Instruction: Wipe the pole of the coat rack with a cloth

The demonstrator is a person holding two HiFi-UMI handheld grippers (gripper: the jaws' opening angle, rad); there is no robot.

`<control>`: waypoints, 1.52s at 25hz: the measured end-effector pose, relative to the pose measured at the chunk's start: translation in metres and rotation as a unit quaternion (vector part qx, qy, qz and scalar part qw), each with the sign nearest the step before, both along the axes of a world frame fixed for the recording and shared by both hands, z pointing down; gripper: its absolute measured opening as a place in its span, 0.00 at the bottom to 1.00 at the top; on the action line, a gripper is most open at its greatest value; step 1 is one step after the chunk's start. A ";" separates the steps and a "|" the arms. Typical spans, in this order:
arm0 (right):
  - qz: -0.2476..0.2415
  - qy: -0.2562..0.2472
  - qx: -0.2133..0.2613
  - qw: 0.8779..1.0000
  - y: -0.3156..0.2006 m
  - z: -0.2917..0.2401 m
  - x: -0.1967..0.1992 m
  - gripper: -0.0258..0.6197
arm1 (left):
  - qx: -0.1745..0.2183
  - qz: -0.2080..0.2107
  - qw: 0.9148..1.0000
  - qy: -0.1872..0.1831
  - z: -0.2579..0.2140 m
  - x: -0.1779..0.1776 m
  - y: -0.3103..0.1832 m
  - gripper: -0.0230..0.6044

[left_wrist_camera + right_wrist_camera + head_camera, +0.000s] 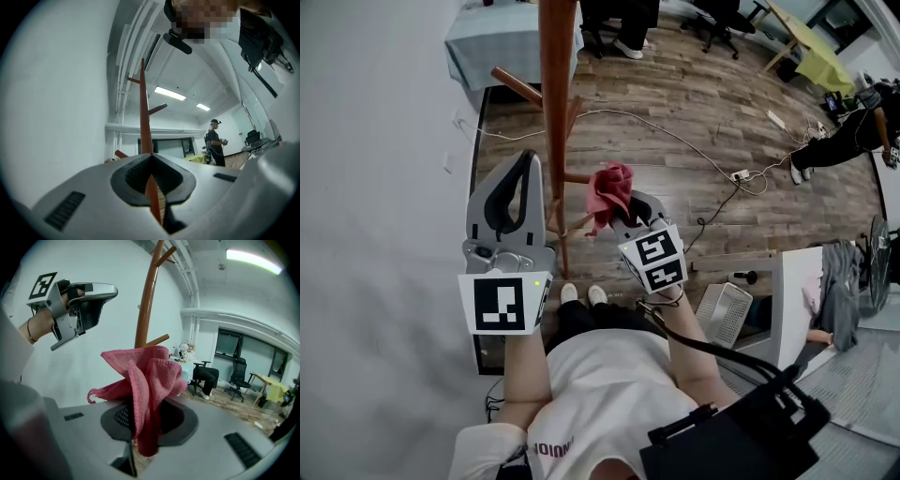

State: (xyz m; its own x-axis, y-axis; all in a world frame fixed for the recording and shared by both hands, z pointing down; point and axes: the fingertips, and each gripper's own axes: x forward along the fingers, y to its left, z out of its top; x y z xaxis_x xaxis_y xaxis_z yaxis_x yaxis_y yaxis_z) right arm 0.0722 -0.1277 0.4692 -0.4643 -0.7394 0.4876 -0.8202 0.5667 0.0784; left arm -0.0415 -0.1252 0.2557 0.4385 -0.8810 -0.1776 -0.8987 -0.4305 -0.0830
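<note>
An office: swivel chairs, desks and ceiling strip lights.

A crumpled pink cloth, pinched in the right tongs, sits just beside the upright reddish-brown pole.

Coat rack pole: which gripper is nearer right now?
Left, going by the head view. The left gripper sits just left of the pole; the right gripper, gripping the cloth, stands farther off its right side.

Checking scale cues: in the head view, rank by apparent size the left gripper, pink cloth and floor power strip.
1. left gripper, largest, though nearest the camera
2. pink cloth
3. power strip, smallest, farthest away
</note>
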 end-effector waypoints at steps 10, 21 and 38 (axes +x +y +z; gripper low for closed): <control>0.027 0.002 0.016 1.000 -0.010 -0.011 0.029 0.18 | 0.007 -0.003 1.000 -0.009 -0.002 0.005 -0.001 0.06; 0.023 -0.015 0.077 0.997 -0.036 -0.060 0.029 0.18 | 0.016 -0.021 0.999 -0.024 -0.011 -0.003 0.000 0.06; -0.026 -0.022 0.098 0.995 -0.076 -0.081 -0.023 0.18 | 0.013 -0.040 0.999 -0.032 -0.010 -0.030 -0.014 0.06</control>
State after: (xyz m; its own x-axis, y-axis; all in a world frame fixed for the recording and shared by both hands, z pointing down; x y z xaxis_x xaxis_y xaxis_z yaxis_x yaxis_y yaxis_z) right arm 0.0495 -0.2041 0.3885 -0.5218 -0.7929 0.3147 -0.7957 0.5853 0.1555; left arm -0.0719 -0.1390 0.2454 0.3775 -0.9094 -0.1748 -0.9229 -0.3539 -0.1516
